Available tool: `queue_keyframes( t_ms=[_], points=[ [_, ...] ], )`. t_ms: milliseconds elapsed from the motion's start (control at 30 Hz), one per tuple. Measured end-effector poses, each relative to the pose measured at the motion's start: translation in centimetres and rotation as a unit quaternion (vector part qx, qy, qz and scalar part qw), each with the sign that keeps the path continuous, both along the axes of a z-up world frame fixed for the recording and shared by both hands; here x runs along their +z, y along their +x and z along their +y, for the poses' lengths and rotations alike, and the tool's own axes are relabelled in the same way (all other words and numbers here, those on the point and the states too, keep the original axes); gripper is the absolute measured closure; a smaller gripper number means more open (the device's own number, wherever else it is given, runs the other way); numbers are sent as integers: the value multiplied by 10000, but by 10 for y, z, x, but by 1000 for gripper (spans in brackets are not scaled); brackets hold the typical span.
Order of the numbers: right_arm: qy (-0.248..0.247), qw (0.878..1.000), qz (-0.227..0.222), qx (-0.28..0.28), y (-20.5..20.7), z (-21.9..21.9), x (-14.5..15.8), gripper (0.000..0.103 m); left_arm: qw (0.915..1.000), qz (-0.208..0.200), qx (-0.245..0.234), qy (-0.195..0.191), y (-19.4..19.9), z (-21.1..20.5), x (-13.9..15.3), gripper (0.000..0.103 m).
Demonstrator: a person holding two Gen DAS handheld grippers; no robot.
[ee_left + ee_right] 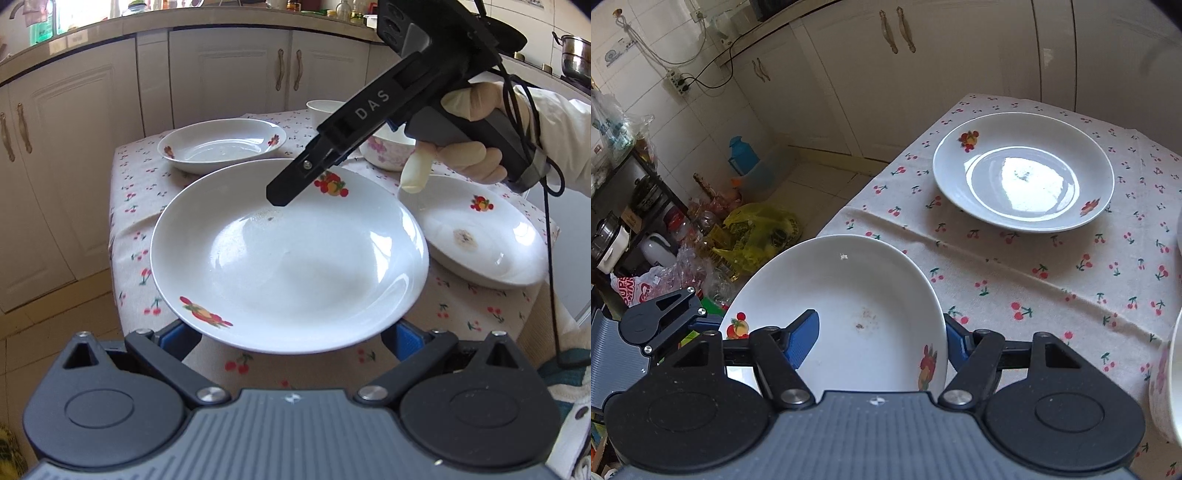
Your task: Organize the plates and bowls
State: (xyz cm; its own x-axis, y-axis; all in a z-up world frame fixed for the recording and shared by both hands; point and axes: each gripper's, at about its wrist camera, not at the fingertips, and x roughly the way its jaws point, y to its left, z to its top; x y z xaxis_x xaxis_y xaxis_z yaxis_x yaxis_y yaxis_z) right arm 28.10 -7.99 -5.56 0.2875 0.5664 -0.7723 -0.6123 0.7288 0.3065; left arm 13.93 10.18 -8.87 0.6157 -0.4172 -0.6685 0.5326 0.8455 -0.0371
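Left wrist view, plate (288, 254) roughly level, right gripper (280, 195) over far rim.

daylight fills both views, bright and soft, coming from a window (74, 18) far ahead and to the left of the left fingers, where it is blown out to white. strong glare sits in the well of the far plate (1023, 171) ahead of the right fingers; fainter highlights streak the near plate (288, 254) between the left fingers, with a soft grey shadow across its centre. fisheye bending curves the cabinets (221, 77), and the corners go black. focus is fairly sharp, softer towards the rims.
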Motion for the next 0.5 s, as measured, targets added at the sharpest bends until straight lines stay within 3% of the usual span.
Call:
queue_keyframes(
  t_ms=[500],
  points=[
    [-63, 9993, 38, -364, 24, -15, -18, 28, 9999, 59, -144, 72, 33, -7, -10, 1]
  ],
)
